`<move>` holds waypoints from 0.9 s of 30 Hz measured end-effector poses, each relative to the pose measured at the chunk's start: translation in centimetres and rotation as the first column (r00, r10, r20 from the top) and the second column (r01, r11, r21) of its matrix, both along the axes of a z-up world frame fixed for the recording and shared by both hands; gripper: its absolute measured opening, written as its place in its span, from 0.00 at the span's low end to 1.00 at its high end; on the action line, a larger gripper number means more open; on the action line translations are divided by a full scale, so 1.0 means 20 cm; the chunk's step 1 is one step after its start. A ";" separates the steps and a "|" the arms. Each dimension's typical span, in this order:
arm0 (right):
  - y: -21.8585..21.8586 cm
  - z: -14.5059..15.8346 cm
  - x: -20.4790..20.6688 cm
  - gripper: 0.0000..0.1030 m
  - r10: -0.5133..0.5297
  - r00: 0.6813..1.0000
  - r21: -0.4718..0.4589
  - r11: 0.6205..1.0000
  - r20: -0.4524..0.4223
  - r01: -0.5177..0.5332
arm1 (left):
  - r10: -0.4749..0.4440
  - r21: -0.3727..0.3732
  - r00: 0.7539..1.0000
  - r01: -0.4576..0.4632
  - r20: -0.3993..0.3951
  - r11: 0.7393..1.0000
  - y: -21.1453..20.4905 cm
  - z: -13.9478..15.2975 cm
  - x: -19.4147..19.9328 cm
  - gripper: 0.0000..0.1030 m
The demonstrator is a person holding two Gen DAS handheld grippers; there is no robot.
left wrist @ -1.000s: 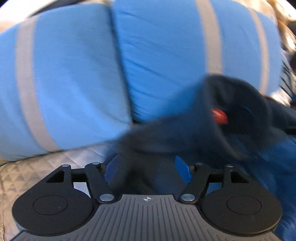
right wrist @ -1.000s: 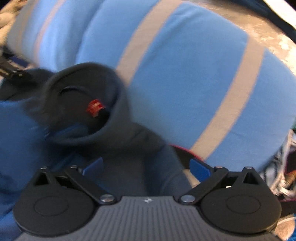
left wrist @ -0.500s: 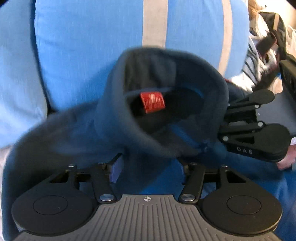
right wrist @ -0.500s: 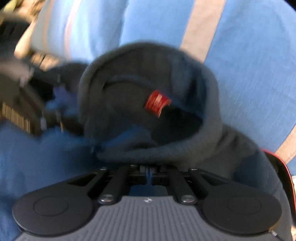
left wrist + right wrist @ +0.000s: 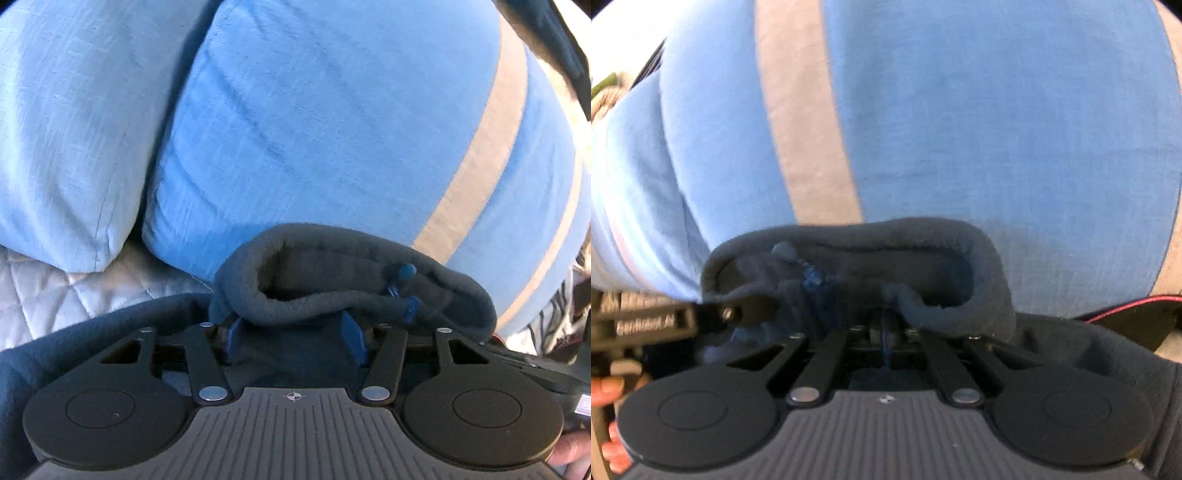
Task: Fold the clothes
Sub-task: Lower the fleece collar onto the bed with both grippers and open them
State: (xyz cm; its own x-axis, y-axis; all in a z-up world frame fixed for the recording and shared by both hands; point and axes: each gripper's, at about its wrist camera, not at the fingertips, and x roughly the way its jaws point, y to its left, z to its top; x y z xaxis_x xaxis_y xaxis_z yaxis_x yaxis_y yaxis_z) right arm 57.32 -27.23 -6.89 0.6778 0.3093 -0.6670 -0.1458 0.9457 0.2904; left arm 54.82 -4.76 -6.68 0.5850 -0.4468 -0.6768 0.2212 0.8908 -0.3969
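Close in, the left tool (image 5: 291,341) stands half open, fleece bunched between its blue pads (image 5: 352,338); whether they press it, I cannot tell. The right tool (image 5: 886,332) is nearly closed, jaws opening slightly, pinching the garment (image 5: 1052,354). A second ago the collar (image 5: 354,273) swung in the air; now it lies lowered against the blue pillow (image 5: 332,129) on the bed, ready for folding.

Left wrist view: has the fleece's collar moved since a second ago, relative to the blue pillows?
Yes. The collar has dropped from high against the striped pillow to its lower edge, its opening flattened from wide to a slit.
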 end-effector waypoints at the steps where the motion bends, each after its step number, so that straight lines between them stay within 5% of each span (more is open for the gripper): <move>1: 0.00 0.01 -0.02 0.22 0.015 1.000 -0.010 1.000 0.001 -0.015 | -0.010 0.007 1.000 0.010 -0.005 1.000 0.00 0.02 -0.03 0.52; 4: -0.01 0.07 -0.09 0.35 0.051 0.999 -0.022 0.998 -0.001 -0.051 | -0.013 0.017 1.000 0.013 0.002 1.000 0.03 0.09 -0.13 0.53; 8: -0.05 0.19 -0.27 0.80 0.076 0.995 -0.105 0.992 0.058 -0.070 | -0.043 0.066 0.998 0.040 0.043 0.997 0.11 0.23 -0.30 0.55; 9: -0.07 0.22 -0.32 0.84 0.078 0.994 -0.131 0.989 0.073 -0.068 | -0.045 0.079 0.998 0.041 0.051 0.996 0.15 0.27 -0.34 0.55; 20: -0.41 0.53 -0.94 0.98 0.064 0.997 -0.241 0.969 0.046 -0.051 | -0.031 0.242 0.997 0.013 0.073 0.970 0.39 0.59 -0.68 0.62; 27: -0.49 0.62 -1.27 1.00 0.041 0.998 -0.269 0.963 0.043 -0.028 | 0.034 0.262 0.997 -0.051 0.070 0.964 0.61 0.70 -0.96 0.69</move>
State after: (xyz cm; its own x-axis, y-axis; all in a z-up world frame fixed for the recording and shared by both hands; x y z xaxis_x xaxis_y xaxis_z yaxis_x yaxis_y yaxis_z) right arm 31.94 -37.06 5.58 0.7033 0.1468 -0.6956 -0.1871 0.9822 0.0182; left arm 35.53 7.43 7.22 0.6456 -0.2321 -0.7276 0.1986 0.9709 -0.1335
